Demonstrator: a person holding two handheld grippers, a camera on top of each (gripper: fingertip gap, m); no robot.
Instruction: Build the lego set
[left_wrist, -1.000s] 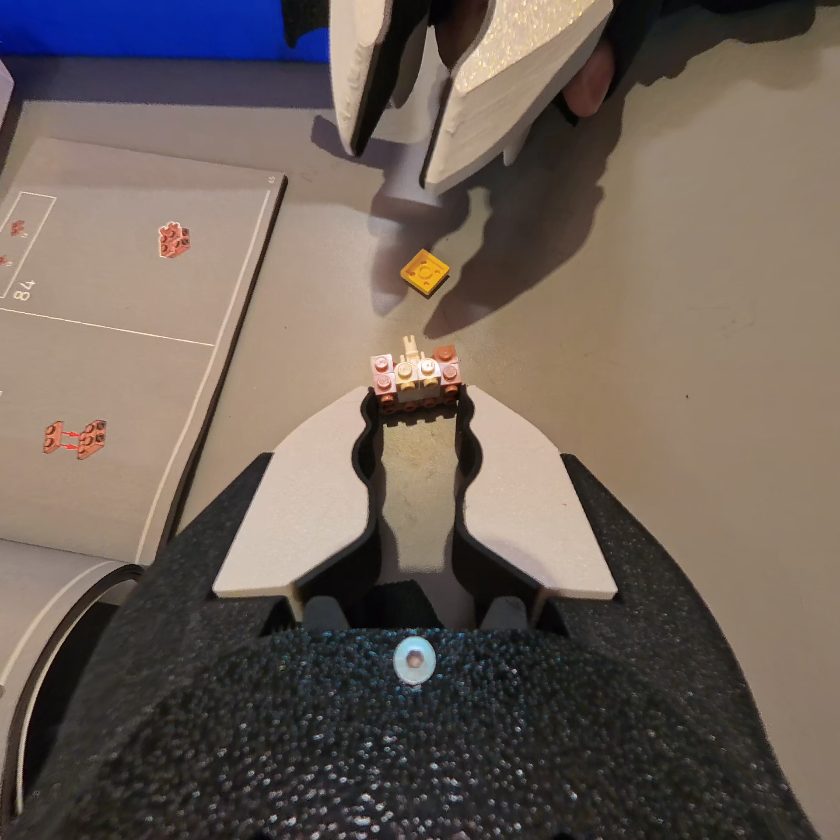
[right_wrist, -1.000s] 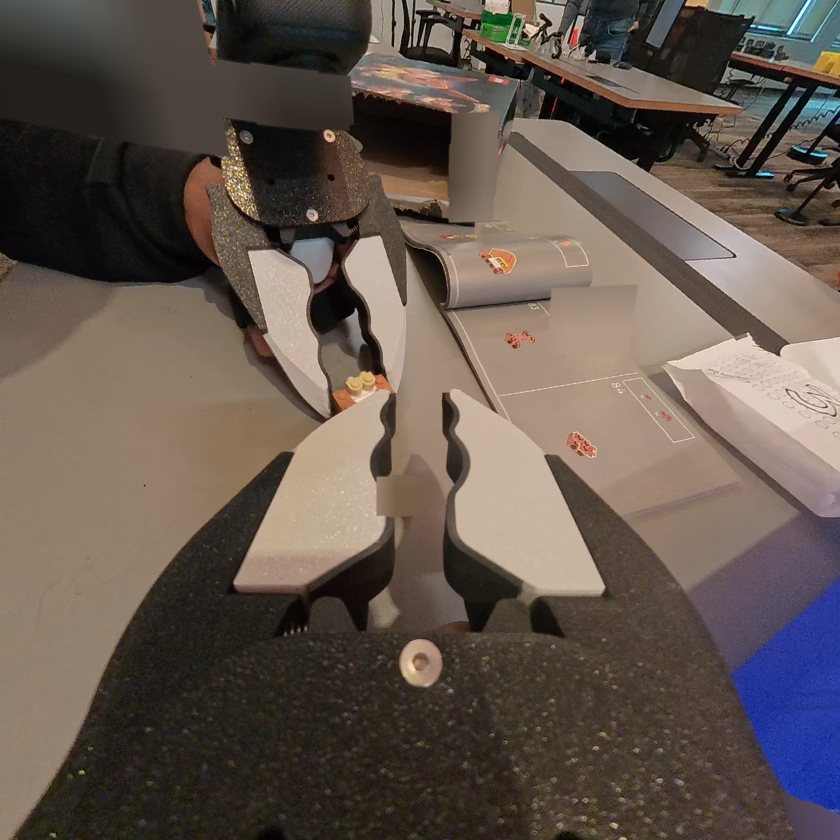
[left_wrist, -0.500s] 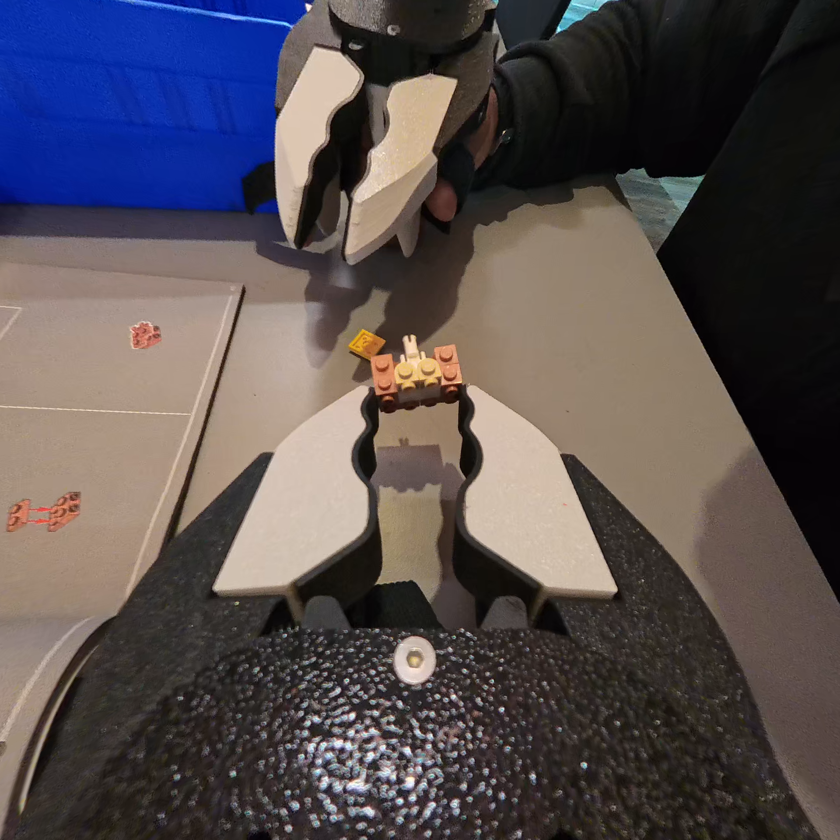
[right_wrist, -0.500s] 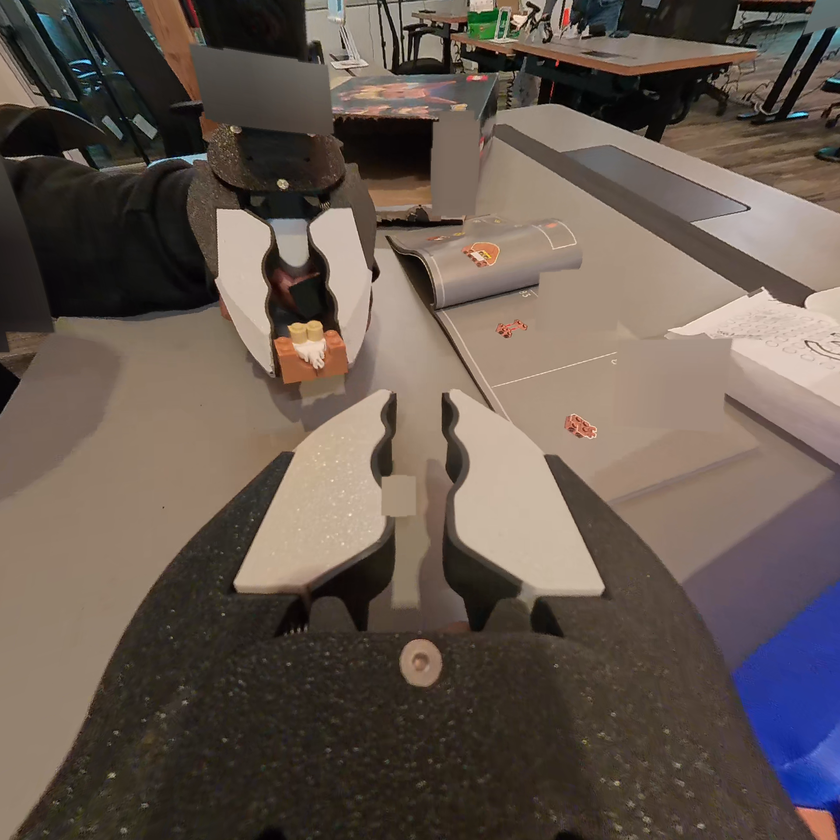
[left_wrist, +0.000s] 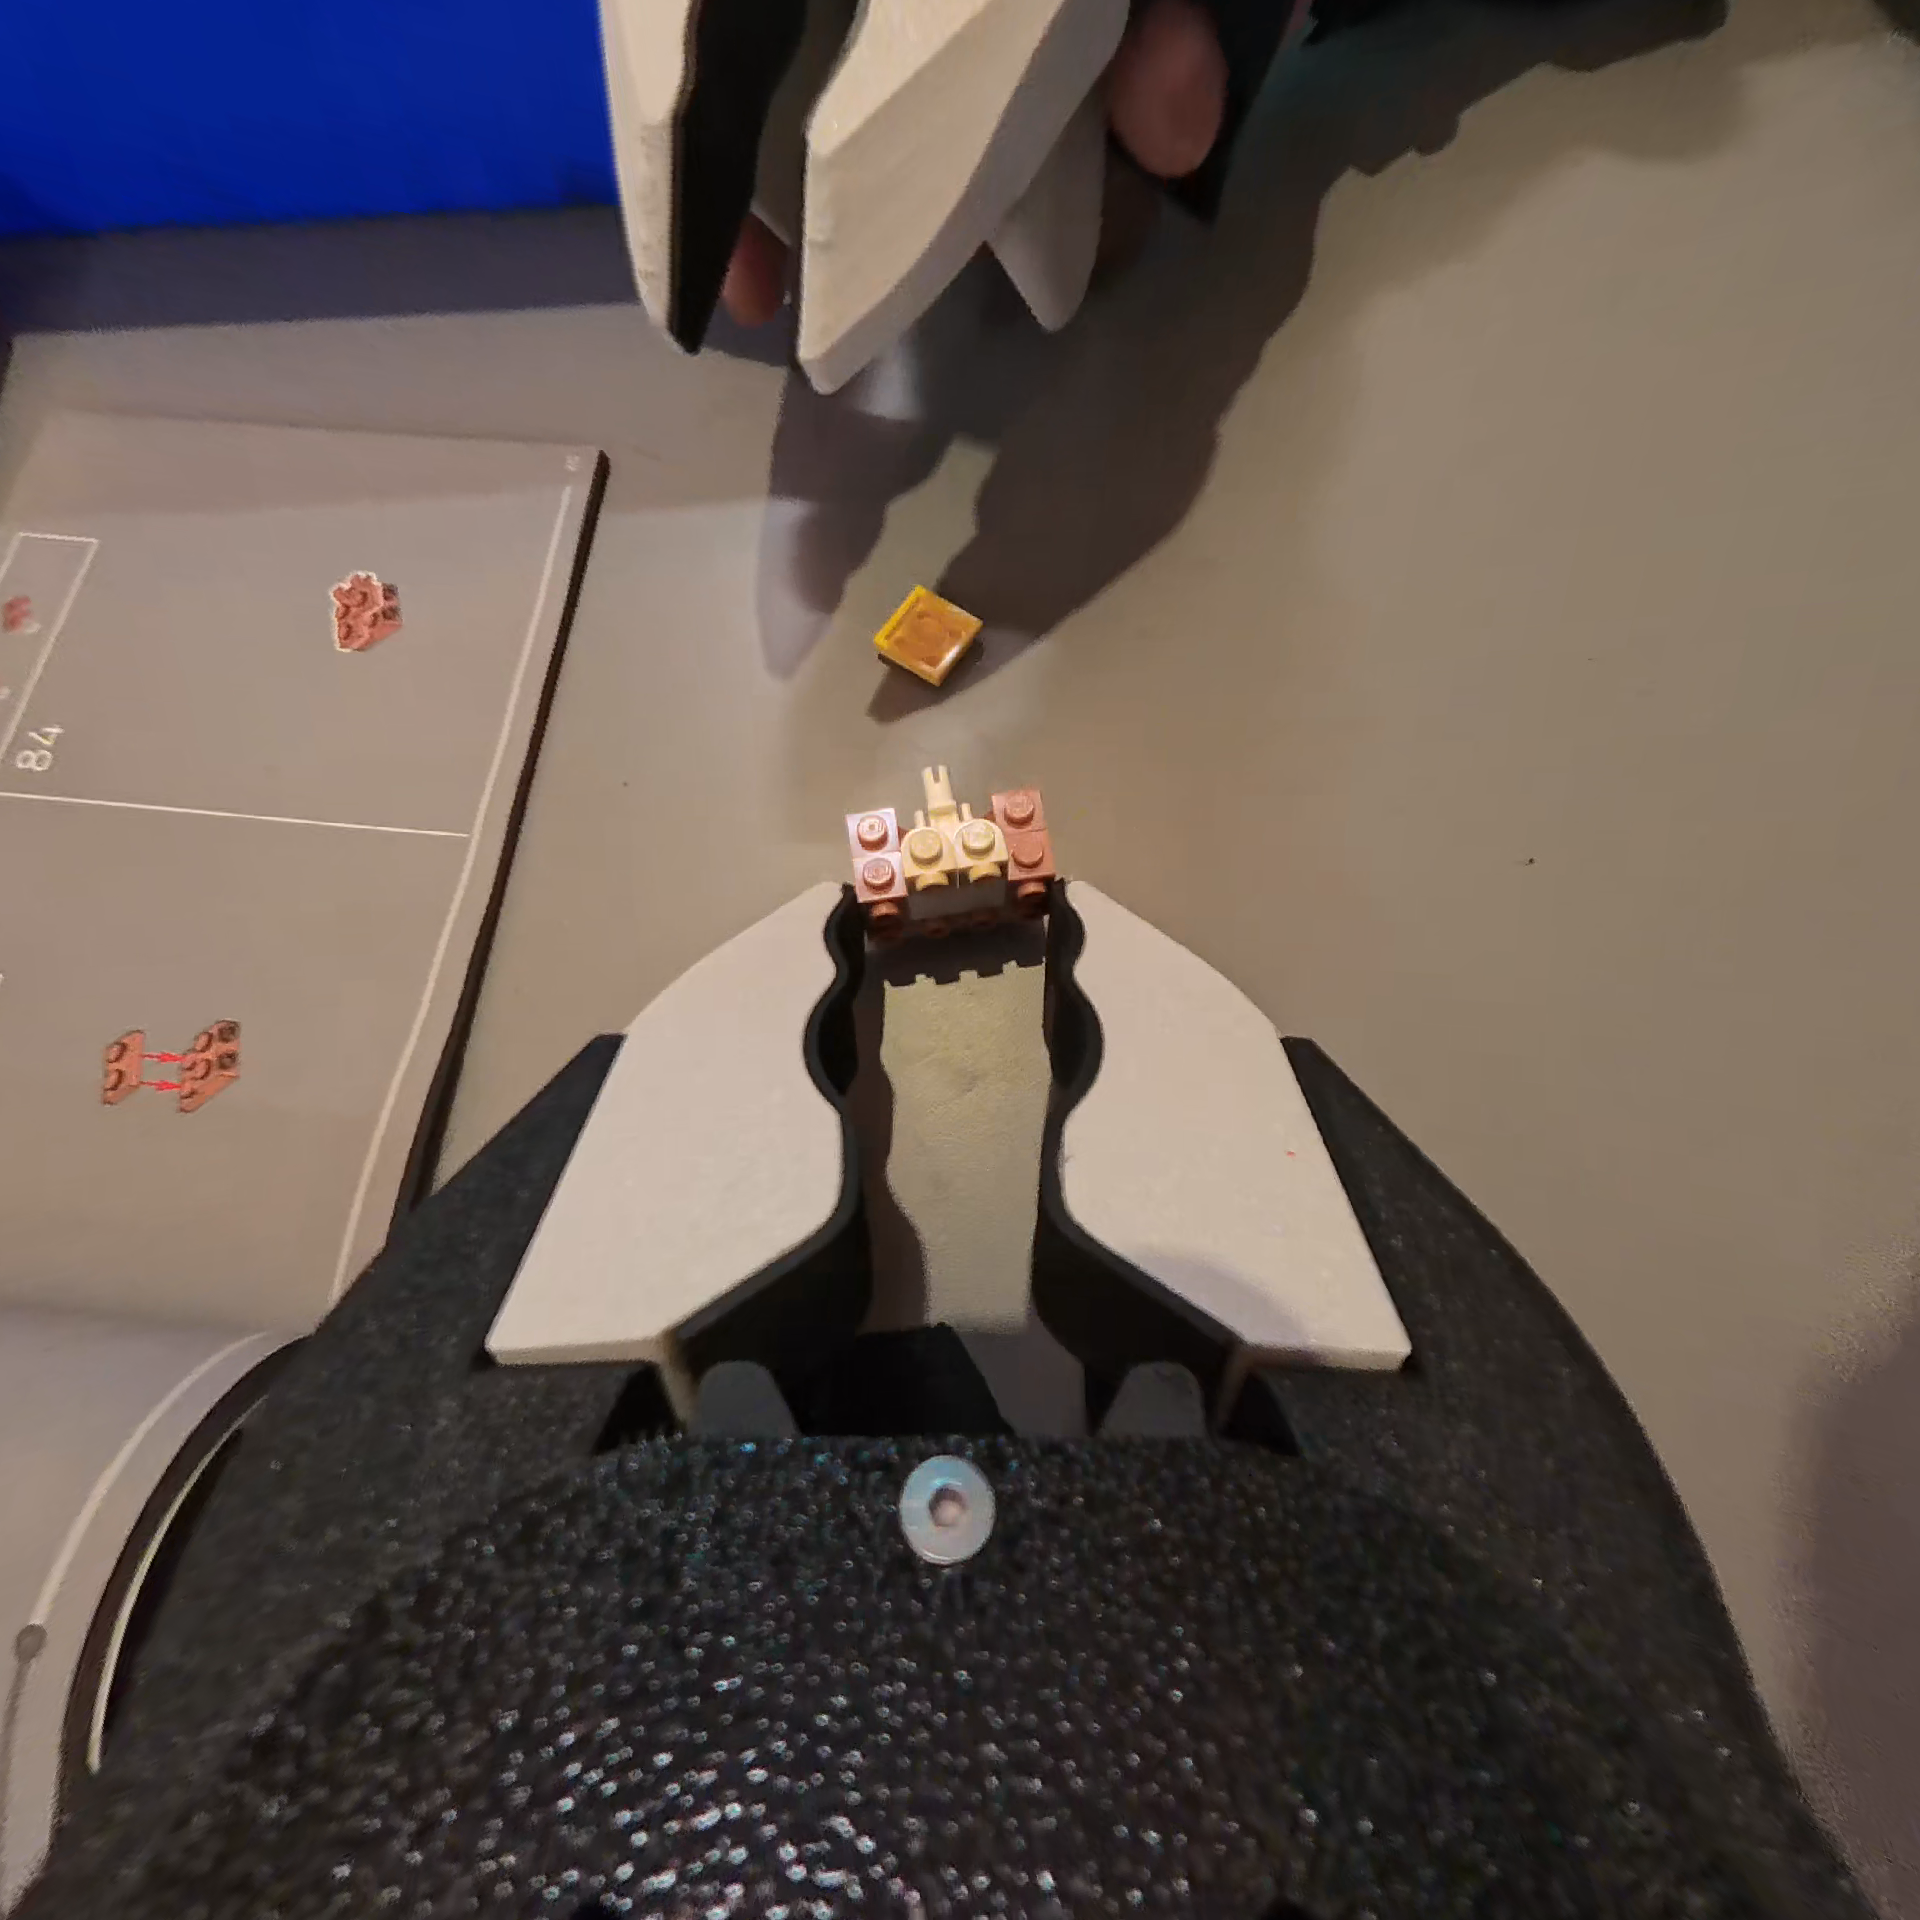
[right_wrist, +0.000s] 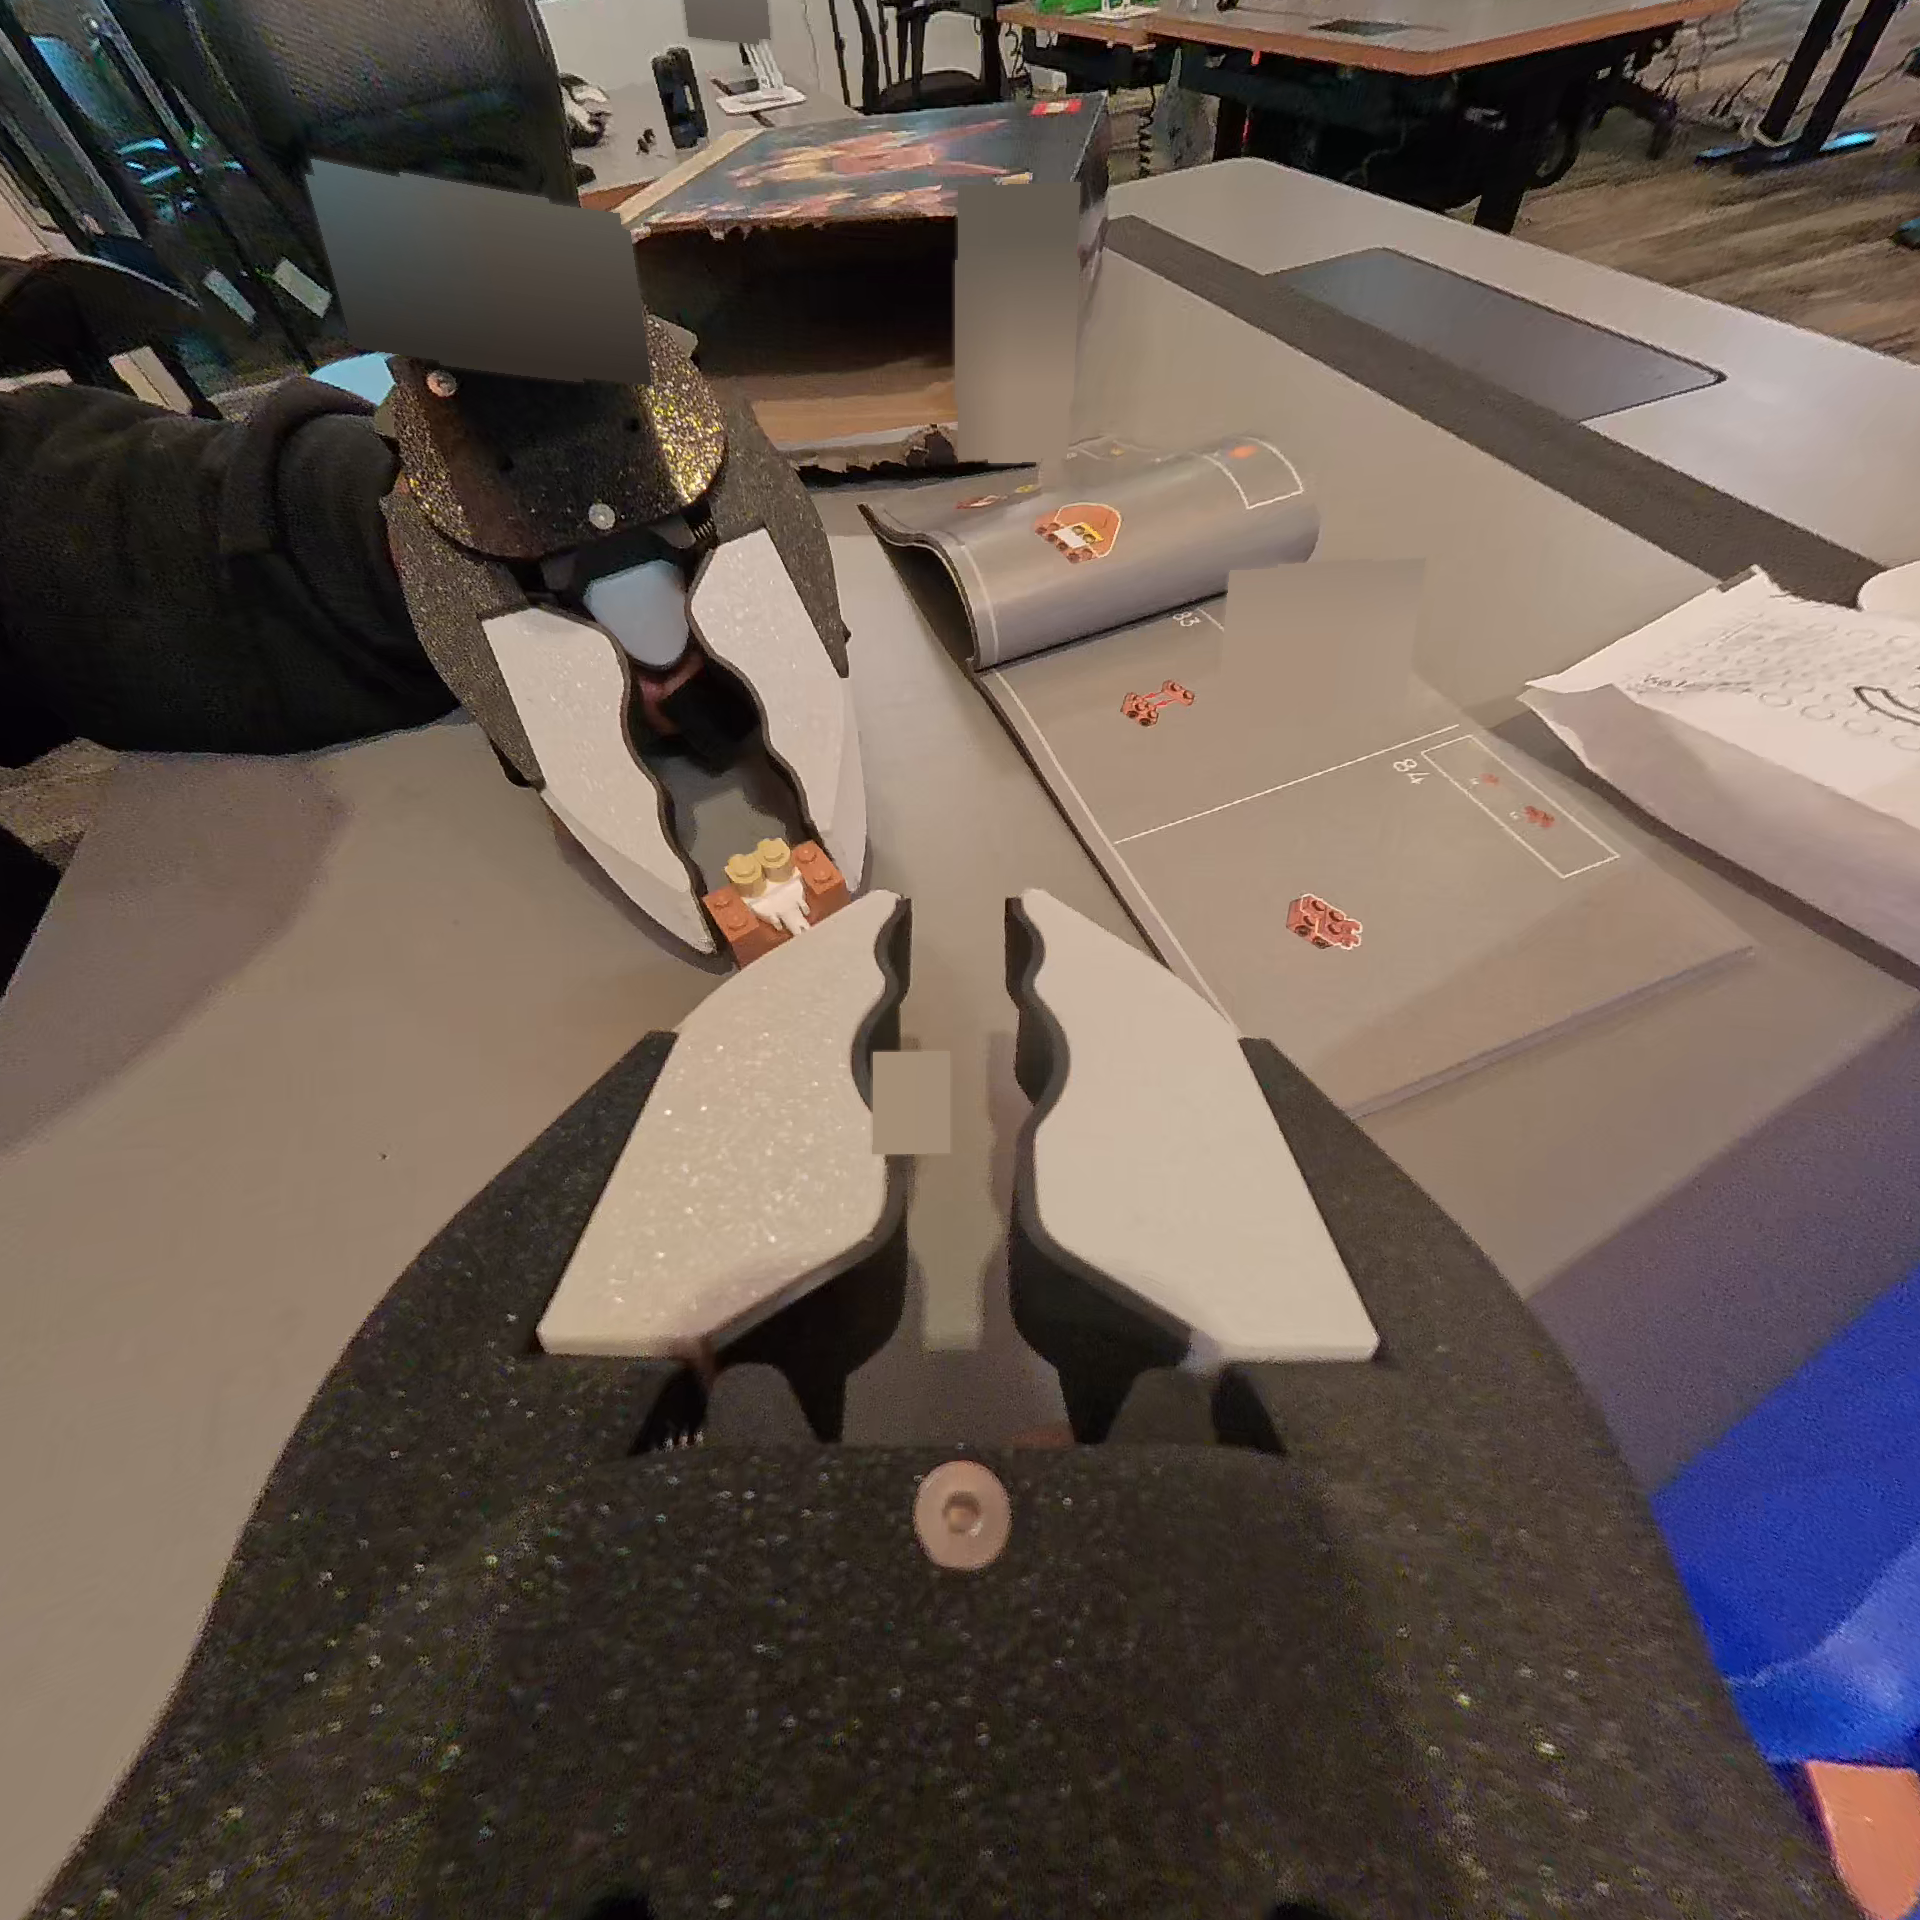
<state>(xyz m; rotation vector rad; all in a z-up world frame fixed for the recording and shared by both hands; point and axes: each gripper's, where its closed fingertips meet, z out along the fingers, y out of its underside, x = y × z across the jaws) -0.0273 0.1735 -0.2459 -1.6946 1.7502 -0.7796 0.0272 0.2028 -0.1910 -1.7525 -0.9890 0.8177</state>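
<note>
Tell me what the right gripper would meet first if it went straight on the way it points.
Probably the bare table: the right gripper, jaws apart and empty, points down between the left gripper's brick model and the booklet. Depth is unclear.

The left wrist view looks steeply down along its own hand-held gripper (left_wrist: 951, 899) at the tabletop (left_wrist: 1455, 727), close above it, facing the other hand-held gripper (left_wrist: 769, 343) at the top edge. The right wrist view sits behind its hand-held gripper (right_wrist: 956, 914) and looks more level across the tabletop (right_wrist: 208, 1039) toward the far edge and the room beyond. The two cameras face each other. Both take in the brick build (left_wrist: 948, 862) (right_wrist: 774, 899), the open booklet (left_wrist: 260, 831) (right_wrist: 1351, 883) beside it, and the grey surface between them.
</note>
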